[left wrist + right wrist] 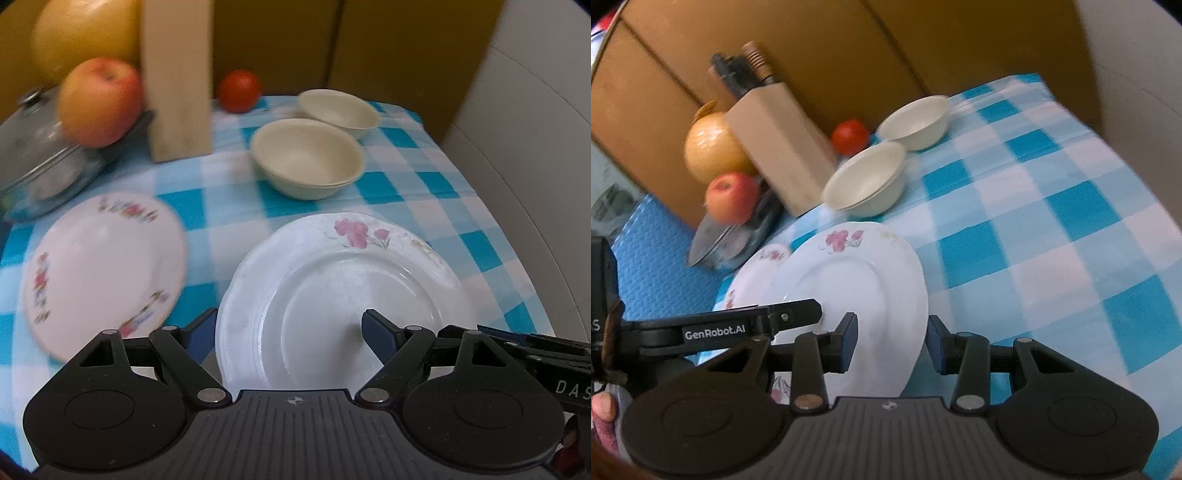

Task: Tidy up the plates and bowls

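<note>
White china with a pink flower spray, the near plate [343,295] lies on the checked cloth [436,184] right under both grippers. The left gripper [288,332] has its jaws spread wide, one blue pad outside the plate's rim at 9 o'clock and the other over the plate's well; it grips nothing. The right gripper [892,341] is also released, its pads straddling the plate's rim at about 3 o'clock without clearly pinching it.

The step looks like taking this plate to stack it on the second floral plate [103,266], which lies just beside it at 9 o'clock. To do that well, one pad should slide under the rim and one over it before closing, and the lift should stay level, since glazed china may slip.

Two stacked cream bowls [306,158] sit at 12 o'clock, with a third bowl [338,110] beyond. A knife block [177,81], tomato [239,90], apple [99,103] and lidded pot [44,162] crowd the far left. Brown cardboard walls [388,44] close in the scene.
</note>
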Available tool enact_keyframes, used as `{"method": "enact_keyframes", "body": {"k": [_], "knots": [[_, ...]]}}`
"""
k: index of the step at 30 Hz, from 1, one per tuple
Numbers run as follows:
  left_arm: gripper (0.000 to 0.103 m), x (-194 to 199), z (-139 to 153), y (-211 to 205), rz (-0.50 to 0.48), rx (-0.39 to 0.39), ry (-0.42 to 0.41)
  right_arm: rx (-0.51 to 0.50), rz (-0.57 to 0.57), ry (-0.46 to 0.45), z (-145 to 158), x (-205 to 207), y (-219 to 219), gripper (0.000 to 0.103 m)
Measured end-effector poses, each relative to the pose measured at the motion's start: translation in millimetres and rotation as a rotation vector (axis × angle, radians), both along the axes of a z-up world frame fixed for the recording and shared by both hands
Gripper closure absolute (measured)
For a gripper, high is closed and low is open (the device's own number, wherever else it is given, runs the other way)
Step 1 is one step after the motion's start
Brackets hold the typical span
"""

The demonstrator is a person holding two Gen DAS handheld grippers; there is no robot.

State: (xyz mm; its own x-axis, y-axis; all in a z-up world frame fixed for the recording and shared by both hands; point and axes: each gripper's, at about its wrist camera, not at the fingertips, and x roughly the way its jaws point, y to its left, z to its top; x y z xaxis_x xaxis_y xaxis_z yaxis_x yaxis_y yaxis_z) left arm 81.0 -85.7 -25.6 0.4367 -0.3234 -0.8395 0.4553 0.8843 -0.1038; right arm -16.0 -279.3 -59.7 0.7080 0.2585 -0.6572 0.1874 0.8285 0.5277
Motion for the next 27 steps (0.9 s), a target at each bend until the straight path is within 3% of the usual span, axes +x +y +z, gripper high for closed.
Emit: {"method": "enact_keyframes", "body": {"k": [22, 27], "knots": [[0.016, -32.9, -15.8, 84.7, 0.191, 0.036, 0.095, 0.017, 0.221, 0.049, -8.8, 4.6, 68.3, 0.064], [0.015, -33.4, -16.7, 93.6, 0.219, 0.054, 0.070, 0.002, 0.257, 0.065, -12.6, 9.3, 82.6, 0.064]]}}
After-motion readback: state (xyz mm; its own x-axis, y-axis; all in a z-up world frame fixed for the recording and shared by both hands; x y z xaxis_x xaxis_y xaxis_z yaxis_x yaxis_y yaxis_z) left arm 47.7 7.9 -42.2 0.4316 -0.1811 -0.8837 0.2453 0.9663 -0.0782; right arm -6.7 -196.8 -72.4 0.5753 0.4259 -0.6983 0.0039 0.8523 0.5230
